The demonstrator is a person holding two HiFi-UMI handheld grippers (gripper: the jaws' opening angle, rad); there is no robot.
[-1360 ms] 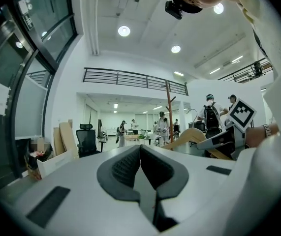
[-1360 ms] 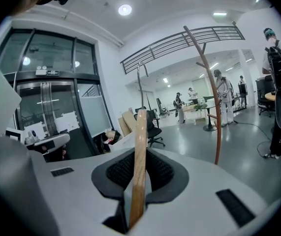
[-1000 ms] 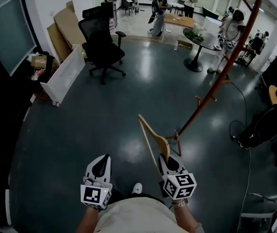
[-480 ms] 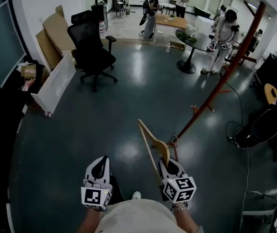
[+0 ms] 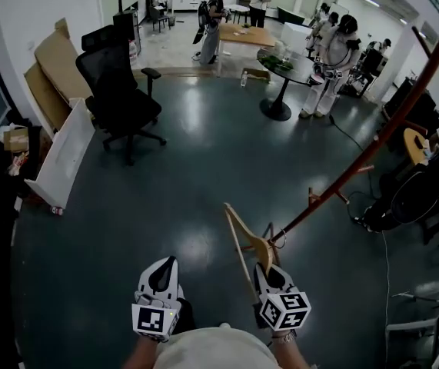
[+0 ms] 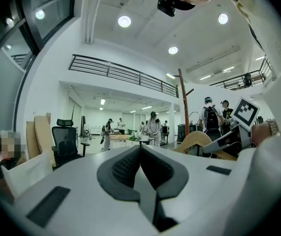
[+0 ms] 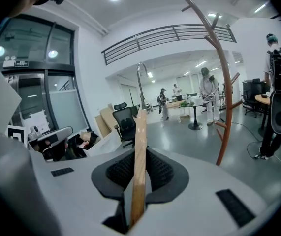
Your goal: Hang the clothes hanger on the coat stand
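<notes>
Clamping just the hanger's (image 5: 241, 239) thin edge, right gripper (image 5: 265, 268) may let it pivot & miss coat stand (image 5: 350, 174) at 1 o'clock; left gripper (image 5: 164, 265) jaws together, empty.

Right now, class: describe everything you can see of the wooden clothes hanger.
The clothes hanger is pale, smooth, curved wood with a silvery metal hook at its top. The right claw is shut on its wooden body, gripping it edge-on, with one arm reaching forward beyond the jaws. It is not yet on the reddish-brown coat stand, which stands apart, ahead and to the right.
</notes>
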